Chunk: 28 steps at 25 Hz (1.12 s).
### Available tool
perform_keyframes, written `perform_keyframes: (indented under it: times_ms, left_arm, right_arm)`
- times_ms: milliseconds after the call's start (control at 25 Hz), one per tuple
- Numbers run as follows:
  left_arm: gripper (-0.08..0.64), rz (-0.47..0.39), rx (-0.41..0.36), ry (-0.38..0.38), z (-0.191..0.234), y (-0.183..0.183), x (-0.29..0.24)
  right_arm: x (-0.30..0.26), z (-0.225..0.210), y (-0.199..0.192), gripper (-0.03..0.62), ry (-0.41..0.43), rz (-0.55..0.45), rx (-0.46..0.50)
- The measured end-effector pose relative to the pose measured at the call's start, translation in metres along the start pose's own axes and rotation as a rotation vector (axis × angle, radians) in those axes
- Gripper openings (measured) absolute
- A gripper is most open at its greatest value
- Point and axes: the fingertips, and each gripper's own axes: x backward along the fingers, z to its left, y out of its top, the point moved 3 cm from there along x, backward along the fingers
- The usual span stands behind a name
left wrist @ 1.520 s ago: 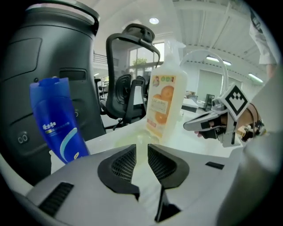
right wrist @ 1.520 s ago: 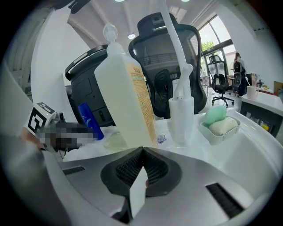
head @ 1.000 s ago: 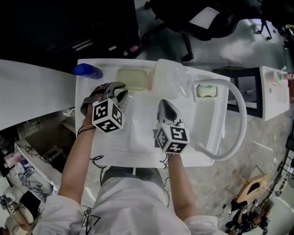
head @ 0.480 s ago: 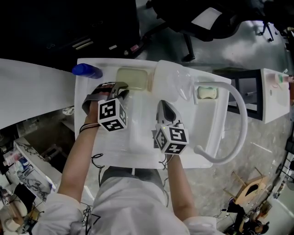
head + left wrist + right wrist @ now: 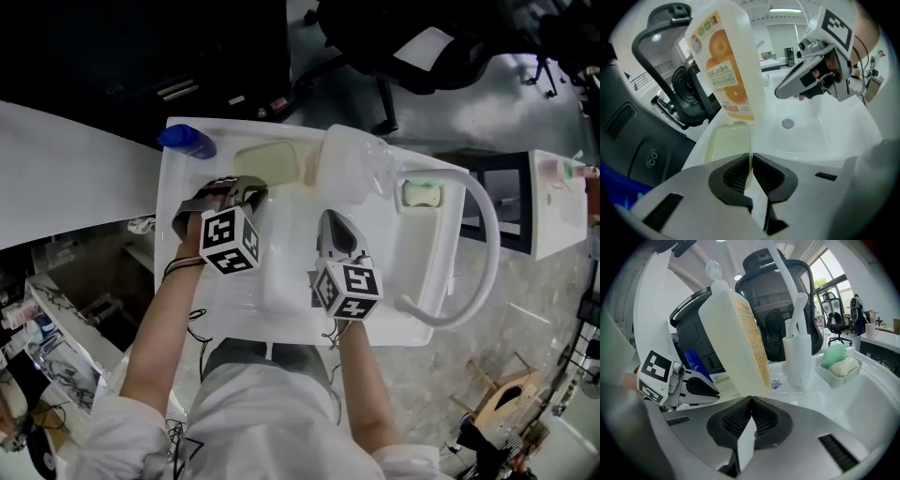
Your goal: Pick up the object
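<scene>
Surface: a white sink [image 5: 394, 281], its basin holding a round drain [image 5: 788, 123], with a flat ledge around it.
On the ledge: a pale yellow tray [image 5: 270, 161]; a blue bottle [image 5: 187, 141] at the far left corner; a soap dish [image 5: 422, 194] holding a green bar and a cream bar; a white curved faucet [image 5: 483, 253].
Room: grey mottled floor [image 5: 525, 309]; a black office chair [image 5: 412, 42] behind the sink; a white tabletop [image 5: 66, 178] to the left.
Jug, looks: the jug [image 5: 729, 65] is flat-sided, of milky translucent plastic, with a small clear cap. One face carries a label with orange slices, the other a yellow label with fine print.
Jug, place: upright on the rear ledge, between the yellow tray and the faucet's base, apart from both grippers.
Left hand-held gripper [image 5: 751, 157]: over the basin's left part, pointed toward the tray and jug. Its dark ribbed pads are drawn almost together, with only a sliver between them and nothing held.
Right hand-held gripper [image 5: 751, 401]: over the basin, near the jug's front. Its pads are pressed together and empty.
</scene>
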Motion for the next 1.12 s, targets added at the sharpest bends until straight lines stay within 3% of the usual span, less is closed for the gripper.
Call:
perform_keyframes:
  times_ms: [400,1120]
  left_arm:
    - [0.041,-0.160,0.231,0.116,0.005,0.007,0.056]
    - [0.040,-0.464,0.478,0.374,0.003,0.028,0.208]
  right_arm:
    - [0.023,0.026,0.008,0.009,0.036,-0.026,0.036]
    - [0.106,0.078,0.064,0.009,0.078,-0.166,0.157]
